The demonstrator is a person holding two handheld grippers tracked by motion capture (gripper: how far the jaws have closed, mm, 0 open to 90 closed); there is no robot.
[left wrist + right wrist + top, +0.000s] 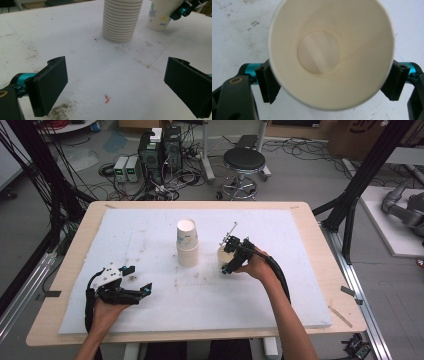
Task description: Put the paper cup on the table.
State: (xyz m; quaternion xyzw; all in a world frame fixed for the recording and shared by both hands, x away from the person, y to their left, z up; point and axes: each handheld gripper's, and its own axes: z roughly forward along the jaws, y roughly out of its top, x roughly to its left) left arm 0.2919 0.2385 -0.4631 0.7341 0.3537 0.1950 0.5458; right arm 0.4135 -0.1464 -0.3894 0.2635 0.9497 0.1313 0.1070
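Single paper cup (223, 256) held by right gripper (234, 256), jaws pressed on opposite walls, right of centre on white pad (150, 227), just beside cup stack (187, 242). From right gripper view, cup (329, 52) seen upright, mouth up, long axis vertical, inside empty. Grip judged best kept light to avoid crushing wall; cup kept vertical if moved. Left gripper (131, 286) resting near front-left corner, jaws wide apart, nothing between.
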